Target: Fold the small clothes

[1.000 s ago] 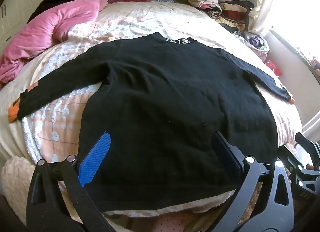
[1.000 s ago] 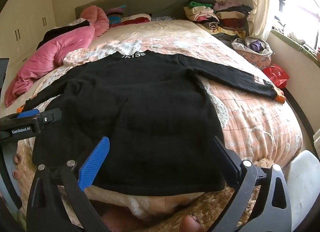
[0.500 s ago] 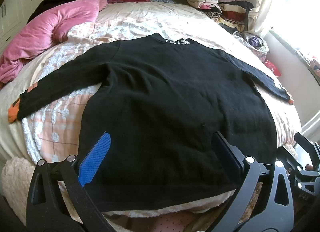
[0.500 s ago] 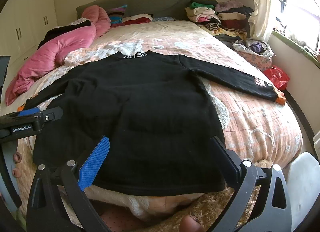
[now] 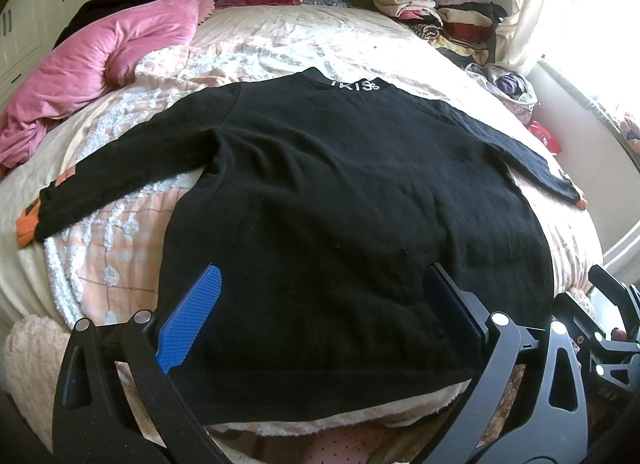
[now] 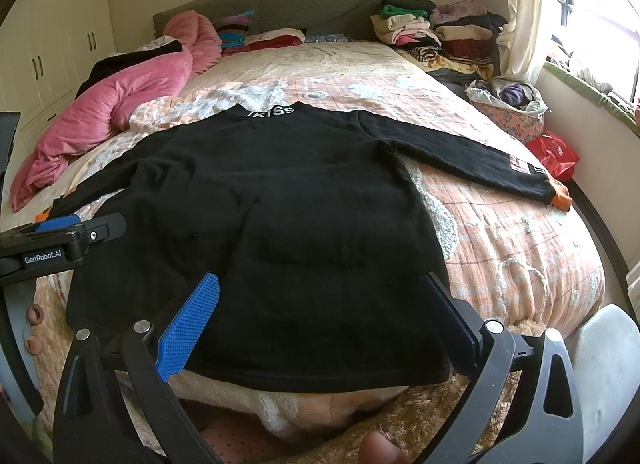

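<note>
A black long-sleeved sweater [image 5: 340, 204] lies flat on the bed, back up, both sleeves spread out, white lettering on the collar [image 5: 354, 85] at the far end. It also shows in the right wrist view [image 6: 288, 208]. Orange cuffs end the sleeves [image 5: 26, 230] [image 6: 560, 196]. My left gripper [image 5: 324, 284] is open and empty, held above the hem. My right gripper [image 6: 320, 284] is open and empty, above the hem's right part. The left gripper also shows at the left edge of the right wrist view [image 6: 60, 232].
The bed has a peach quilt [image 6: 520, 256]. A pink duvet [image 5: 100, 64] is bunched at the far left. Stacks of folded clothes [image 5: 436, 12] lie at the far right by the headboard. A basket of clothes [image 6: 508, 104] and a red bag [image 6: 554, 152] sit beside the bed on the right.
Both grippers have drifted slightly; the right wrist view has lifted a little. The sweater has not moved and both grippers stay open.
</note>
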